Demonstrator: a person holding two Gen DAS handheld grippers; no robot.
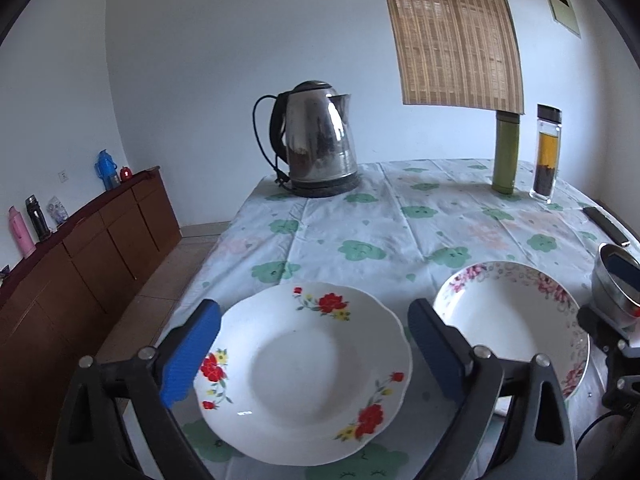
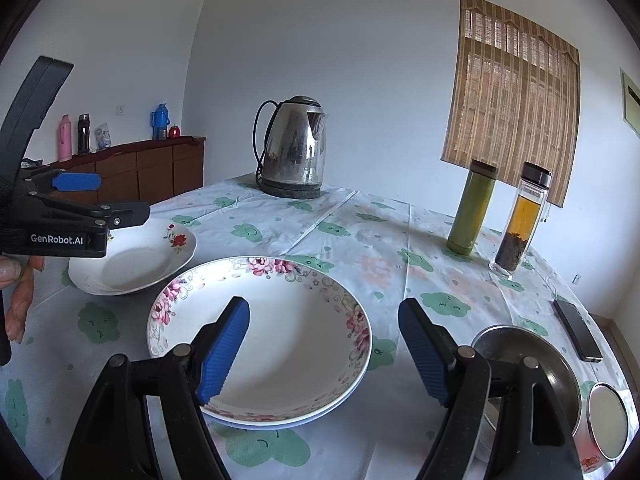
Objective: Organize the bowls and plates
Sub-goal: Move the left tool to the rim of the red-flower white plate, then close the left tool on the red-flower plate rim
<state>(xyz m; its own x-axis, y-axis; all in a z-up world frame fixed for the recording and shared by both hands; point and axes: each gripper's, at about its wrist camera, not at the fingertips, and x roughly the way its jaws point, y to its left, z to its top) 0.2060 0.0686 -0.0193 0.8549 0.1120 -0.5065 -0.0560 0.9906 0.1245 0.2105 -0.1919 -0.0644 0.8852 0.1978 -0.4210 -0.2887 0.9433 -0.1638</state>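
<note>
While both tongs gape empty, right view alone shows steel bowl (image 2: 552, 364), phone (image 2: 578, 330), left tongs (image 2: 100, 196)

Both wrist cameras look forward and slightly down, close over the surface's (image 1: 400, 216) near edge; both views share the kettle (image 1: 320, 140) at the far edge.

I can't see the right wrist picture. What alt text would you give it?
An open two-finger gripper with blue pads hovers over a pink-flowered plate on a table with a green-patterned tablecloth. To its left, a second handheld gripper is above a red-flowered plate. Behind stand a steel kettle, a green flask and a tea bottle.
</note>
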